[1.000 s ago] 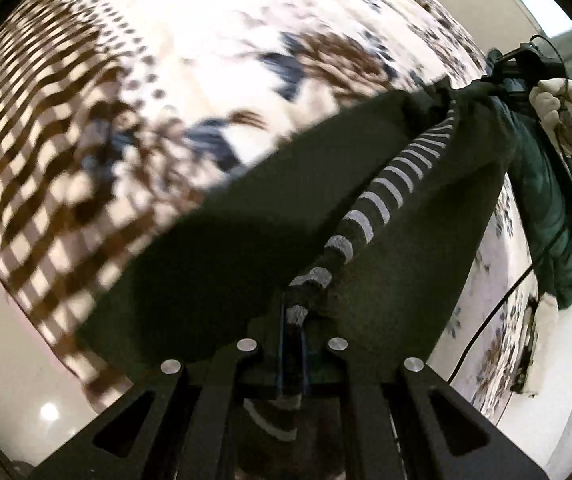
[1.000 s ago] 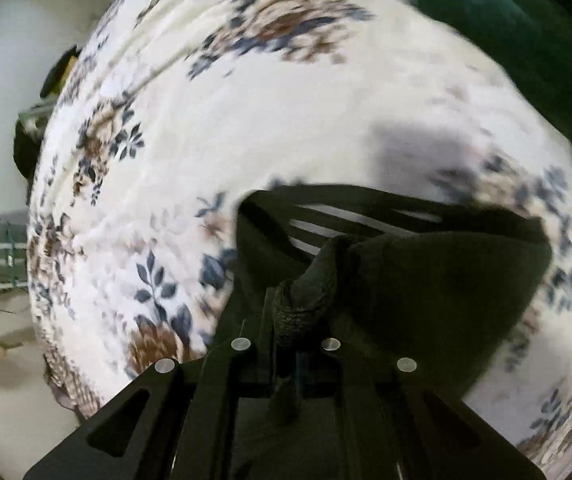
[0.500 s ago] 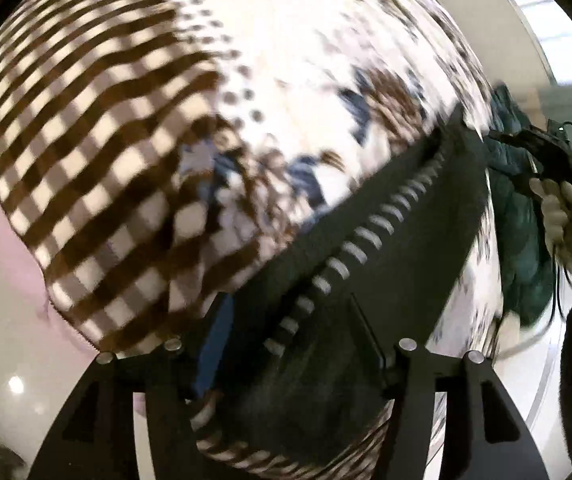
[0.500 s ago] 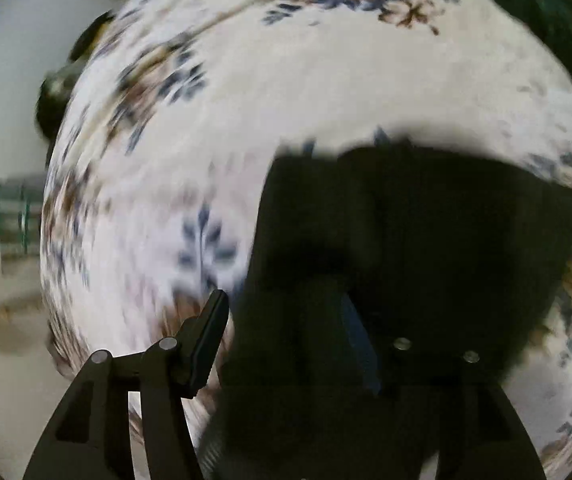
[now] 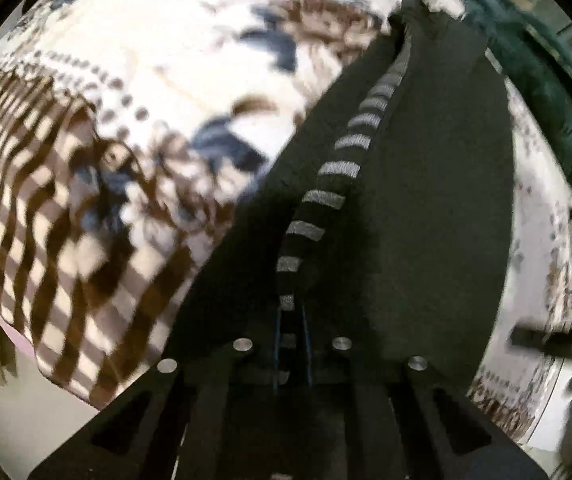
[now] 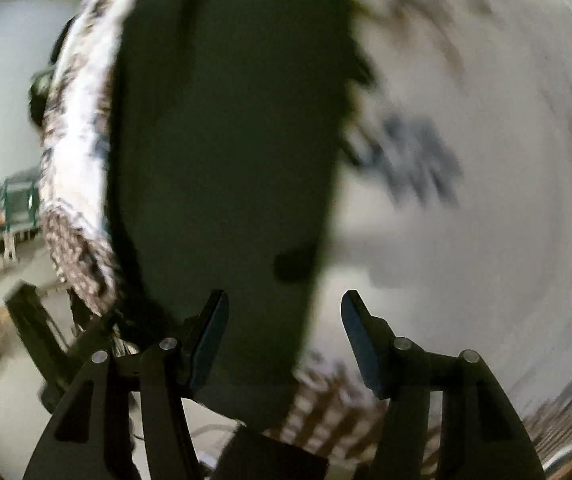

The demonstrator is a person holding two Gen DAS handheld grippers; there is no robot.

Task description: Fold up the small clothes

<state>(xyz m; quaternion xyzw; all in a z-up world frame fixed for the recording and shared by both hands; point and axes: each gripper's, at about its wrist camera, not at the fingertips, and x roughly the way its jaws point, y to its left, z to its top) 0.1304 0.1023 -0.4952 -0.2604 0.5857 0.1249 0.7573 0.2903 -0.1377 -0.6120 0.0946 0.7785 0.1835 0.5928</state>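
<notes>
A small dark garment (image 5: 418,216) with a grey-striped band (image 5: 338,168) lies on a floral tablecloth (image 5: 174,40). My left gripper (image 5: 291,320) is shut on the striped edge of the garment at its near end. In the right wrist view the same dark garment (image 6: 226,140) runs up the middle of the frame, blurred. My right gripper (image 6: 284,320) is open, its fingers (image 6: 210,332) standing on either side of the garment's right edge, holding nothing.
A dark green cloth (image 5: 546,92) lies bunched at the far right of the table. The tablecloth's checked brown border (image 5: 46,208) hangs over the left edge. The floor and a metal cart (image 6: 10,204) show to the left beyond the table edge.
My left gripper opened half a second ago and is shut on the striped edge again. My right gripper let go of the garment, opened, and swung round fast.
</notes>
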